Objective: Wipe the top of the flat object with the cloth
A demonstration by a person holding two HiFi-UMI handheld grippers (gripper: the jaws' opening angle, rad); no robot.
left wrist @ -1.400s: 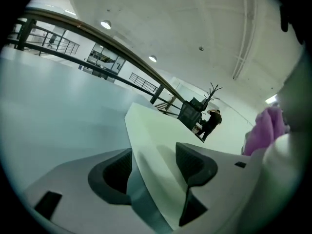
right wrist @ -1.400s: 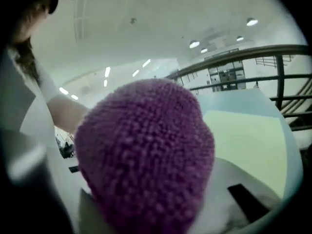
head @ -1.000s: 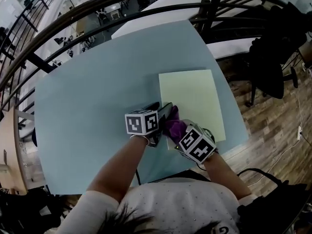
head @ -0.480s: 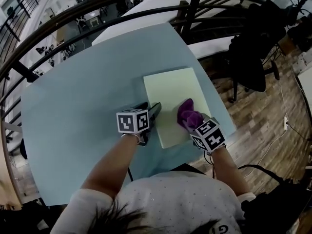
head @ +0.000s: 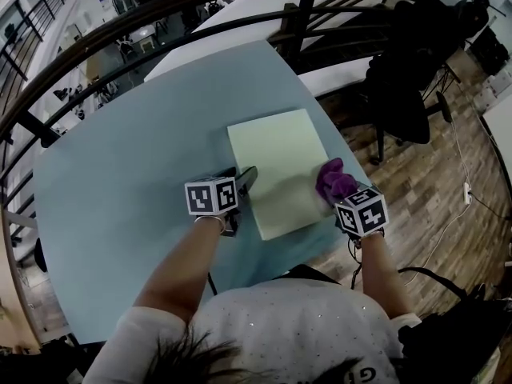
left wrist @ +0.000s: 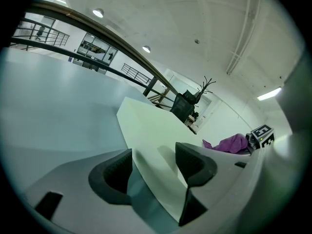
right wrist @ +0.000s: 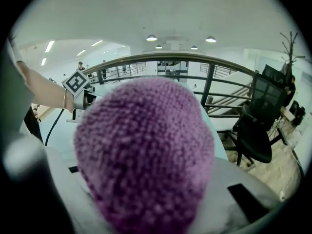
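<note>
A pale green flat board [head: 276, 166] lies on the light blue table [head: 120, 174]. A purple knitted cloth [head: 335, 179] sits at the board's right edge, and my right gripper [head: 342, 194] is shut on it. In the right gripper view the cloth [right wrist: 146, 150] fills the middle and hides the jaws. My left gripper [head: 245, 179] rests at the board's left edge. In the left gripper view the gripper [left wrist: 155, 167] is open; one jaw is over the table, the other over the board [left wrist: 156, 130]. The cloth [left wrist: 230, 144] shows at the far side.
The board lies near the table's front right corner [head: 352, 214], with wooden floor [head: 432, 206] beyond. A black office chair [head: 404, 70] with dark clothing stands to the right. A dark curved railing [head: 160, 14] runs behind the table.
My right gripper has dragged the purple cloth across the board from its left side to its right edge. The left gripper has stayed at the board's left edge.
</note>
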